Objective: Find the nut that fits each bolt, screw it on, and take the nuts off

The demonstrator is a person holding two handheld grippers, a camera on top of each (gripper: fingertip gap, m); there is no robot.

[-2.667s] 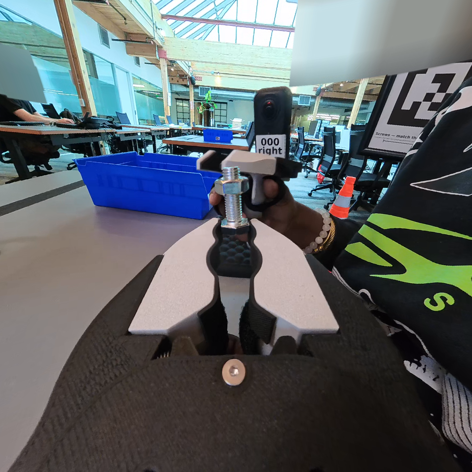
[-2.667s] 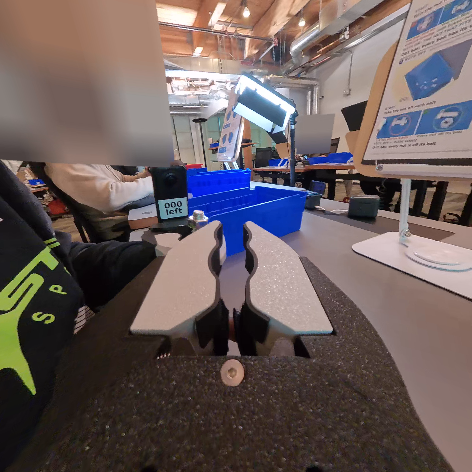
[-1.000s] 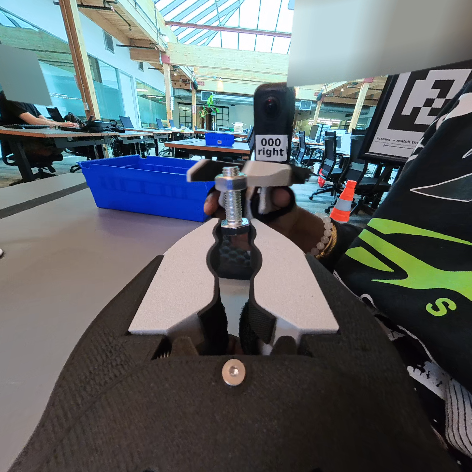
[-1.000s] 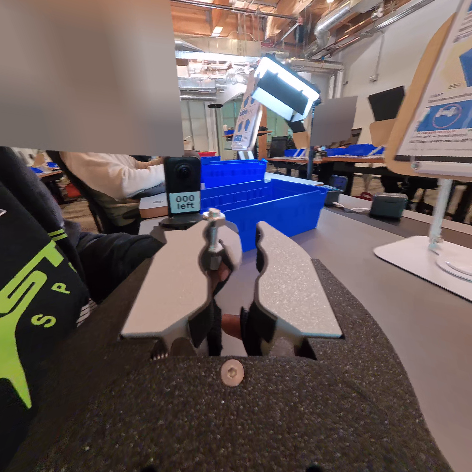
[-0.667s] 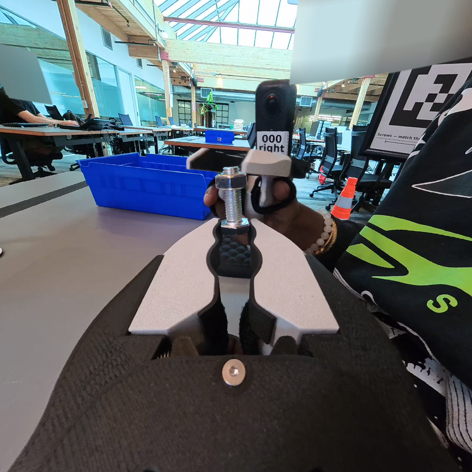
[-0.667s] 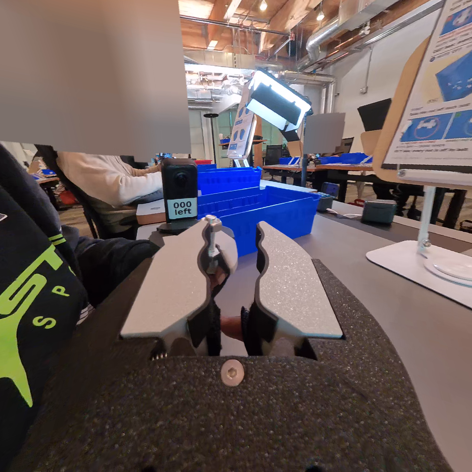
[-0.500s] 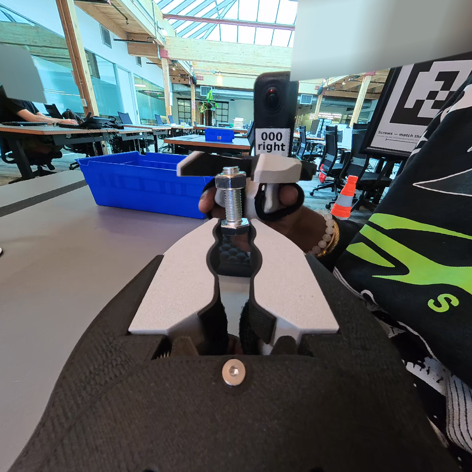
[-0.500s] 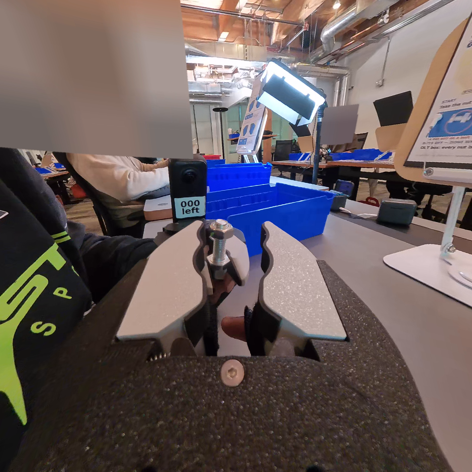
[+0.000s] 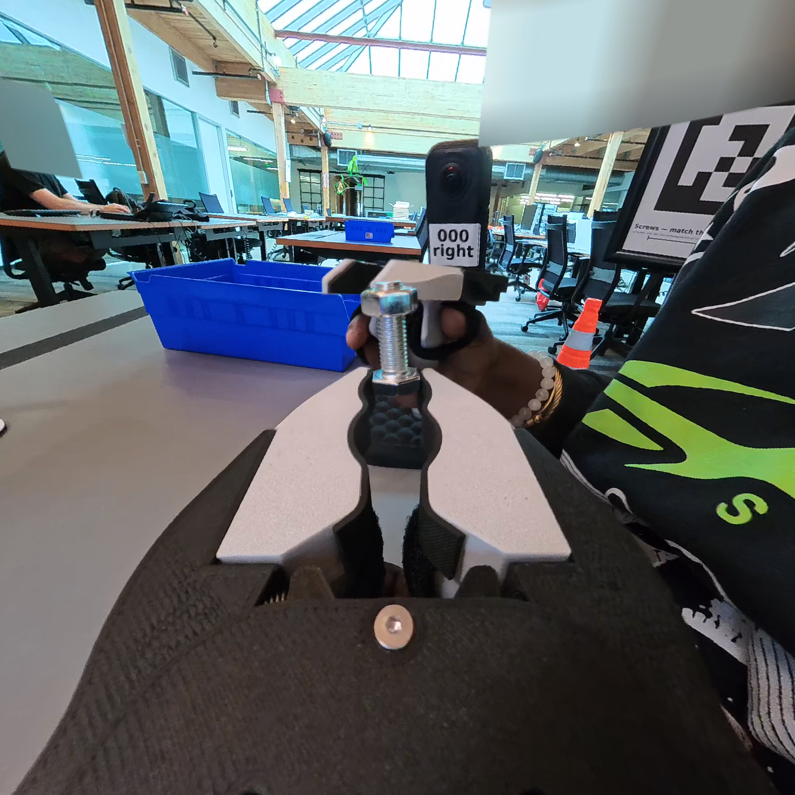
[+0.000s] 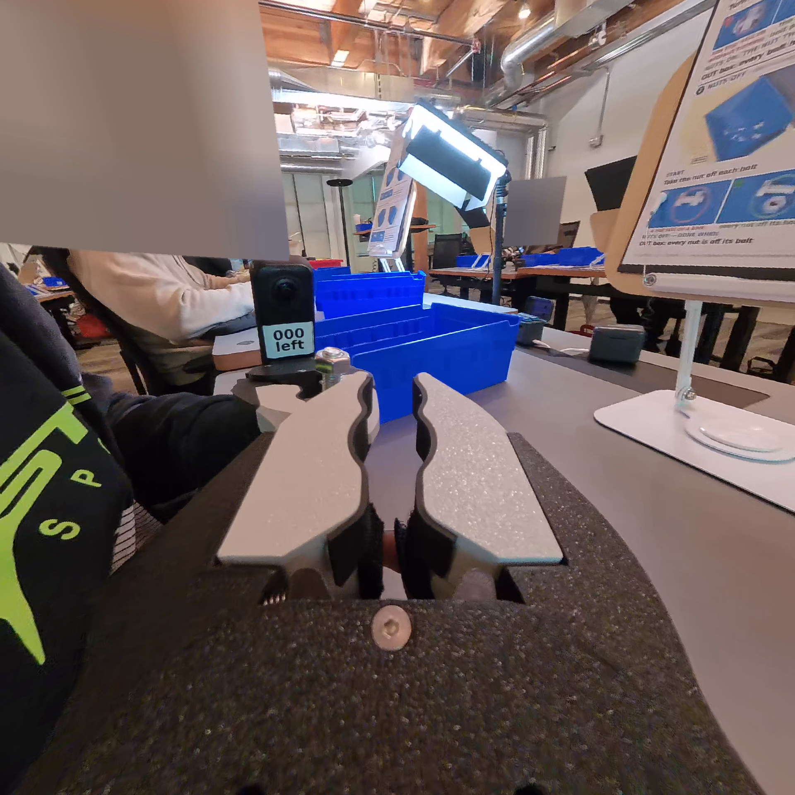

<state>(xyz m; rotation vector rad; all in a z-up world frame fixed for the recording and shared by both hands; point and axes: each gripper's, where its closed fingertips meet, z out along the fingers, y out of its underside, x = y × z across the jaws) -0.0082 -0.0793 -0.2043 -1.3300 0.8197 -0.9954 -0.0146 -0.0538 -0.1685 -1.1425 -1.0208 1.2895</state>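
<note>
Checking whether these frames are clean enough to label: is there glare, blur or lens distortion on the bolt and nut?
Left wrist view: bolt and nut sharp, small bright glints on the metal, edges bowed by the wide lens. Right wrist view: nut in focus but mostly hidden behind the right gripper; lamp panel blown out.

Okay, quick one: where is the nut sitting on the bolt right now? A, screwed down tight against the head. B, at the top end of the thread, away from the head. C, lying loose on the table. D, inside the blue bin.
B: in the left wrist view the nut sits at the upper tip of the bolt, with bare thread below it down to the head clamped in the left gripper.
</note>
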